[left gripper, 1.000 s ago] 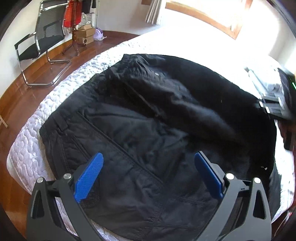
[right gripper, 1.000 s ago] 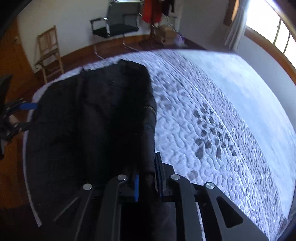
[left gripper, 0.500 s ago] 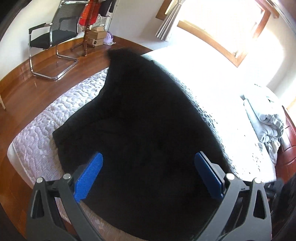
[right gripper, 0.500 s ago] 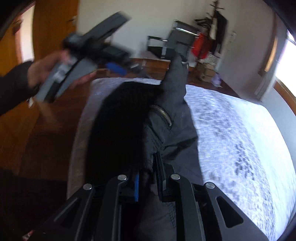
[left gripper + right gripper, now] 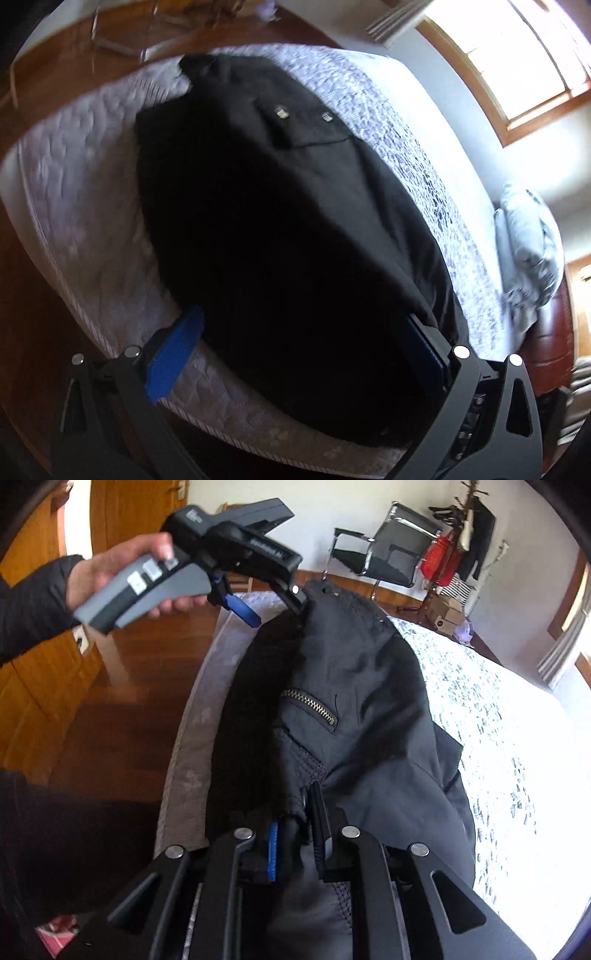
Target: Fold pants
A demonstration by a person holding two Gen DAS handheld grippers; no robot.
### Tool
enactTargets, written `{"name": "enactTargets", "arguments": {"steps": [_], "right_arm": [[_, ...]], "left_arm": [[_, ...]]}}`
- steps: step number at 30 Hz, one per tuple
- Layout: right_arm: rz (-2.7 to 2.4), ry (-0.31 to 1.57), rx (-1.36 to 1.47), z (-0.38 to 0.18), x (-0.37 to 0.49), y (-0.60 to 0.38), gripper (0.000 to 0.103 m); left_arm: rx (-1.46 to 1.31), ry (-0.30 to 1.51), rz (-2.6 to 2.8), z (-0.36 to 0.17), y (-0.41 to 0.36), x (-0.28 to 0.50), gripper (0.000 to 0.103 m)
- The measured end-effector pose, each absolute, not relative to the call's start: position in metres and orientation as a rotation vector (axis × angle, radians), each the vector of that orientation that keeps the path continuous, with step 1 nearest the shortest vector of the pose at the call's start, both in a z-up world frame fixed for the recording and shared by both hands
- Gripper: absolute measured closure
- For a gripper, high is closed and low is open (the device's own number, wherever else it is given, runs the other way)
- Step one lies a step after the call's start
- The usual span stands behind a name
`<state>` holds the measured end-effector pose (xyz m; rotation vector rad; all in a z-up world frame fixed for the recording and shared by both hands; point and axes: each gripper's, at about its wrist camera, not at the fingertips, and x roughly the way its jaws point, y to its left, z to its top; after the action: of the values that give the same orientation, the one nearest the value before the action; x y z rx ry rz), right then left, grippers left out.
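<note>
Lifted since before, pants (image 5: 354,709) hang pinched in right tool (image 5: 295,843); left tool (image 5: 295,354) gapes, seemingly alongside.

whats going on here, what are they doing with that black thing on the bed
A person is folding black pants on a quilted bed, a handheld gripper in each hand. The right gripper is clamped on the fabric and holds it raised. The left gripper is open at the far top edge of the pants, not gripping. The fold isn't finished.
</note>
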<state>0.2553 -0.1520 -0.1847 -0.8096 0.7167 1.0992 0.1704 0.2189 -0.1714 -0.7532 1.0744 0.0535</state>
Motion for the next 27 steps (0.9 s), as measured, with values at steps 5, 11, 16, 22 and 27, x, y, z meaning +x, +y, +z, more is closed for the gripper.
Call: {"name": "enactTargets", "arguments": {"steps": [5,11,16,22,27], "right_arm": [[1.105,0.746,-0.853,-0.199,0.253,-0.143,0.083],[1.109,0.748,-0.889,-0.209,0.252,-0.139,0.082],[1.118,0.755,-0.875,-0.209,0.253,-0.148,0.082],[1.098,0.818,-0.734,-0.188,0.250,-0.175,0.052],[0.939,0.869,-0.295,-0.138,0.246,-0.275,0.036]], "left_arm": [[-0.868,1.099,0.089,-0.187,0.226,0.165,0.003],[-0.741,1.024,0.208,-0.166,0.227,0.144,0.003],[-0.673,1.042,0.239,-0.166,0.226,0.160,0.003],[-0.658,1.037,0.281,-0.165,0.211,0.177,0.003],[-0.540,0.963,0.272,-0.147,0.182,0.181,0.003]]}}
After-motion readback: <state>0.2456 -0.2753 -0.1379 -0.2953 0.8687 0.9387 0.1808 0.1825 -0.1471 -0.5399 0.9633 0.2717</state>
